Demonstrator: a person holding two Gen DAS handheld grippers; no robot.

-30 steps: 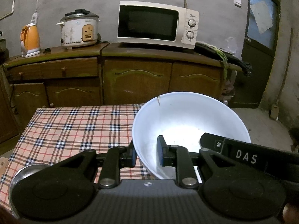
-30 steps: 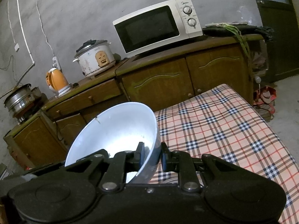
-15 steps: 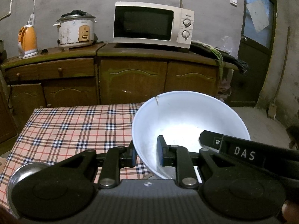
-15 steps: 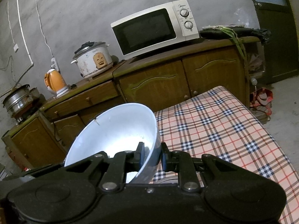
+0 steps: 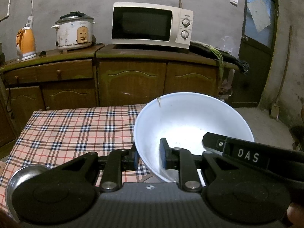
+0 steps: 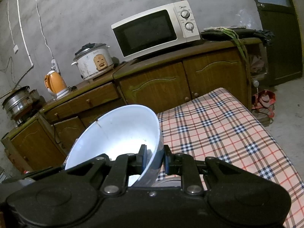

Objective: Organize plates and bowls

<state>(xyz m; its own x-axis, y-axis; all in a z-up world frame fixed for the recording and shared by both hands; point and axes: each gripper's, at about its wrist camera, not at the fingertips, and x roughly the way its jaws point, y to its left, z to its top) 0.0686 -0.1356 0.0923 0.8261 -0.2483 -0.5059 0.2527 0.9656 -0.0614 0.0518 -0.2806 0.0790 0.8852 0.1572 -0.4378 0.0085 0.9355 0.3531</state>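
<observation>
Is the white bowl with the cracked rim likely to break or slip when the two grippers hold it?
The white glossy bowl looks rigid but fragile: a crack runs from its rim. Its smooth wall may slip between the left gripper fingers. The right gripper also pinches only the rim.

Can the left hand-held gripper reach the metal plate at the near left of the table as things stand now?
Probably not yet. The left hand-held gripper is shut on the white bowl rim, so it has no free grip. The metal plate itself lies uncovered on the checked tablecloth.

The left gripper is clamped on the bowl rim, one finger inside; the right gripper is likewise clamped on the opposite rim.
</observation>
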